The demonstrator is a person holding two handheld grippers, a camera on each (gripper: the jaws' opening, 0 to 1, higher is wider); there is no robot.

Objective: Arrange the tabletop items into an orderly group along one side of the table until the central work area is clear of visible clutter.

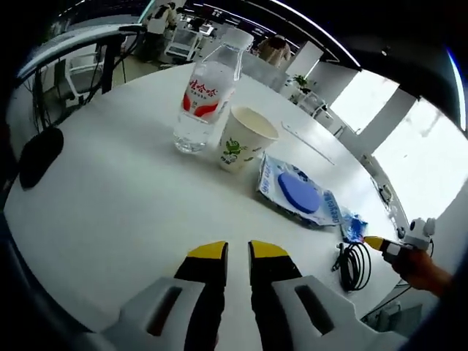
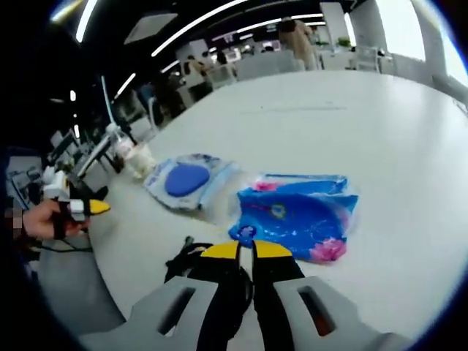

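Two hand-held grippers, both with jaws nearly together, holding nothing. Left hand-held gripper (image 1: 238, 252) hovers over white round tabletop (image 1: 110, 190); ahead stand water bottle (image 1: 205, 95) and paper cup (image 1: 243, 139), touching. Right hand-held gripper (image 2: 245, 251) sits above black cable (image 2: 183, 257), blue packet (image 2: 296, 216) just ahead. Office room, ceiling strip lights.

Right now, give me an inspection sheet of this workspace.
Surface: white table, mostly bare near the left tongs.
Job's things: water bottle upright beside paper cup; clear packet with blue disc; blue packet.
Clutter: nothing else seen.
Tongs: left tongs shut, holding nothing; right tongs shut over the cable.
Cables: black coiled cable by the table's edge.
Surroundings: chairs and desks behind.
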